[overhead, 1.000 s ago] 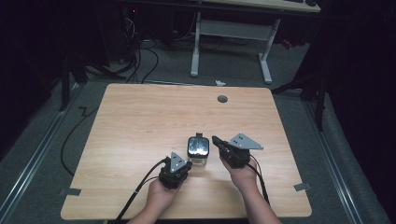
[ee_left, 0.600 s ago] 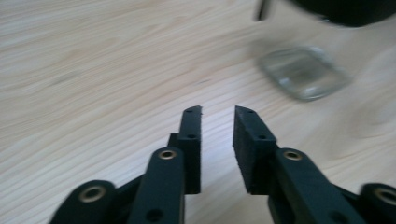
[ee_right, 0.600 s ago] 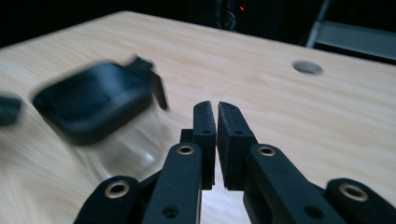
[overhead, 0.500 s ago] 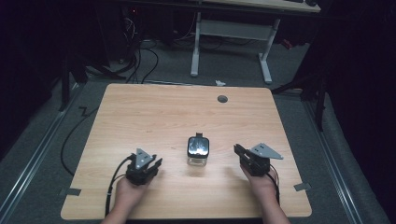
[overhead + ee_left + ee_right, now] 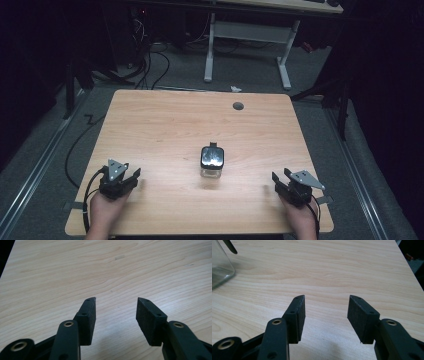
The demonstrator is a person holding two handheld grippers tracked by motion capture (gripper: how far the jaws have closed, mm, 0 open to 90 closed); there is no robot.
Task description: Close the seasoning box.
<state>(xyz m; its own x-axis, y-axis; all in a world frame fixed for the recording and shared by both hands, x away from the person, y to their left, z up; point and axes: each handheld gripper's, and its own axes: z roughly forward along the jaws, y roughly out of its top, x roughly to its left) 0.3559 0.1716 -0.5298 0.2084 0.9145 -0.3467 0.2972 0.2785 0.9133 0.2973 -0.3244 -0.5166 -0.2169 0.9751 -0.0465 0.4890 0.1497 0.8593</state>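
jar: clear glass, dark lid, no readable label | upright on counter, between both grippers, well apart | left gripper jaws spread, empty | right gripper likewise

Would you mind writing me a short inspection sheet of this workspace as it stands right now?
Surface: light wooden table, round grommet hole near the far edge.
Job's things: one clear glass jar with a dark lid, upright near the middle, apart from both grippers.
Clutter: nothing seen on the table.
Grippers: left gripper near the front left corner, jaws open, nothing between them; right gripper near the front right corner, jaws open, nothing between them.
Cables: a black cable loops from the left gripper over the table edge; more cables lie on the floor beyond.
Surroundings: grey carpet, a white-legged desk behind, dark room.
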